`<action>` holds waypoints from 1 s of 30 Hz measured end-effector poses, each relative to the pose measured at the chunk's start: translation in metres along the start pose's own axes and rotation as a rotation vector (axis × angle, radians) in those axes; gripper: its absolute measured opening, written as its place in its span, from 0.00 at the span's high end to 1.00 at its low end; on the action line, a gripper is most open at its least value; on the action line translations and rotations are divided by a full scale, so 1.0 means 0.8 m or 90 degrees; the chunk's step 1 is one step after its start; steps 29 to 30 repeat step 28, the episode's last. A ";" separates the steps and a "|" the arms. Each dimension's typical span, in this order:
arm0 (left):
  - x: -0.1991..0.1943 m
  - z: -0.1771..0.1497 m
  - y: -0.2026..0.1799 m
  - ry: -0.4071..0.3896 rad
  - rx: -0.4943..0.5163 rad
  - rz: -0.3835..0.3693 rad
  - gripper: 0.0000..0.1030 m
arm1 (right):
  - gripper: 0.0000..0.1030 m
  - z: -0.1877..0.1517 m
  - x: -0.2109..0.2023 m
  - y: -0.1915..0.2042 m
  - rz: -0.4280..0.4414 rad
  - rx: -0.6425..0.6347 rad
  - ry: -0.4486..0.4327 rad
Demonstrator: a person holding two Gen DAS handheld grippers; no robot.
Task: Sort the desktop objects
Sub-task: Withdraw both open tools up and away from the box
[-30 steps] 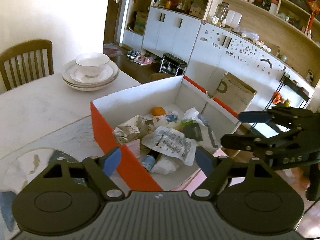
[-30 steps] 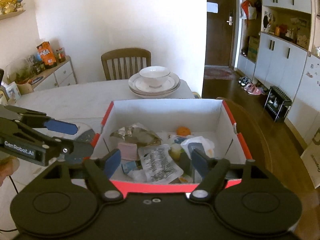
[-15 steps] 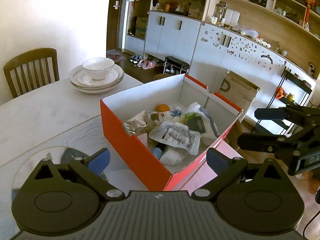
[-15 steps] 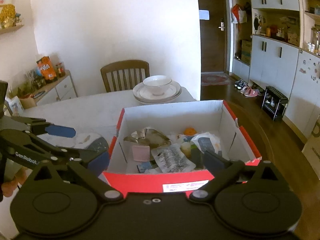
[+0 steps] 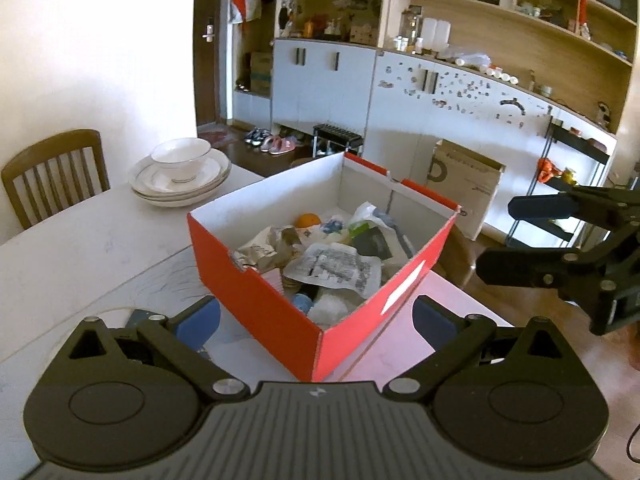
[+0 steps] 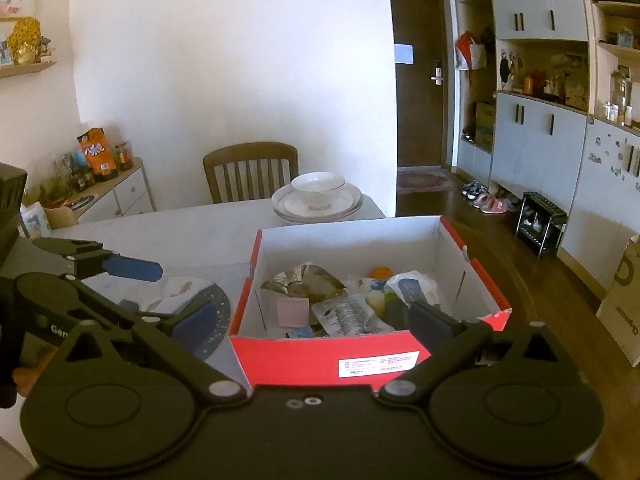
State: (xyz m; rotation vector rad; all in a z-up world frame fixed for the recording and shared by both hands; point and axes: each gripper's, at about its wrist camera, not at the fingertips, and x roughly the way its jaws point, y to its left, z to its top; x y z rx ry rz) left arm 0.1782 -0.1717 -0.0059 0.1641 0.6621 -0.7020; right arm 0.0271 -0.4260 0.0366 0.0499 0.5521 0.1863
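Red cardboard box with white interior [image 5: 256,300] at frame centre on white table [image 5: 80,248], holding crumpled wrappers; left gripper [image 5: 316,320] and right gripper [image 6: 312,320] jaws both released, empty.

Both grippers, left [image 5: 316,322] and right [image 6: 316,322], farther back from red box [image 5: 260,300], jaws seemingly wider.
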 end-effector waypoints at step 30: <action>0.031 0.004 -0.008 0.024 -0.008 0.021 0.00 | 0.01 -0.001 0.017 -0.019 0.007 0.002 0.013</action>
